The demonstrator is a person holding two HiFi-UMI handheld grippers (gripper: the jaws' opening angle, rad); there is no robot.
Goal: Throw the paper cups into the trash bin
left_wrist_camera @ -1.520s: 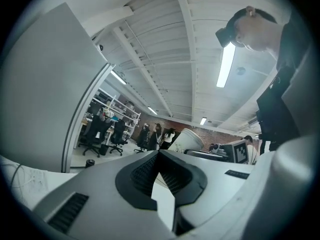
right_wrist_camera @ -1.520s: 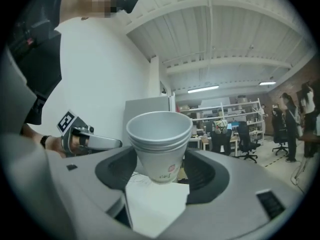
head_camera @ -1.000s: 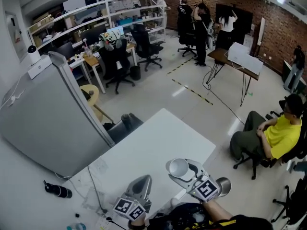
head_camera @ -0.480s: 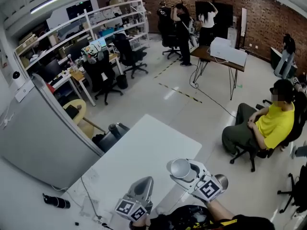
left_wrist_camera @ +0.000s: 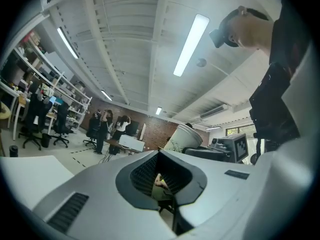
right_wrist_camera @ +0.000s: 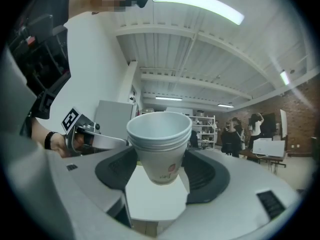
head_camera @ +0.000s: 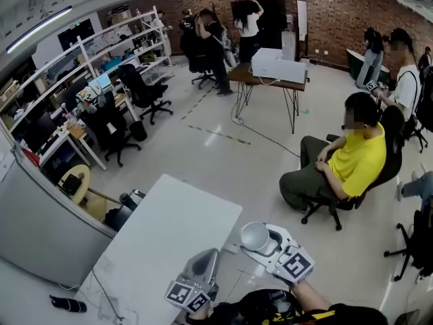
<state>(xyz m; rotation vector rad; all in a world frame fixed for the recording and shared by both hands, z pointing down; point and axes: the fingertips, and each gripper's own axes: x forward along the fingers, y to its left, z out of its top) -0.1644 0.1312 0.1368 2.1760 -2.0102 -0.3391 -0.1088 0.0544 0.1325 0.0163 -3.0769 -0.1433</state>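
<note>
White paper cups (head_camera: 256, 237) stand clamped in my right gripper (right_wrist_camera: 159, 170) off the table's (head_camera: 169, 229) right edge, left gripper (head_camera: 201, 259) closed empty, likely bin (head_camera: 130, 199) beyond its left edge.

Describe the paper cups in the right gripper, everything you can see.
The paper cups are a nested white stack, several rims showing, with a small coloured print low on the outer side. The top one looks empty. They stand upright, mouth up, clamped between the jaws of the right gripper; nothing else touches them.
</note>
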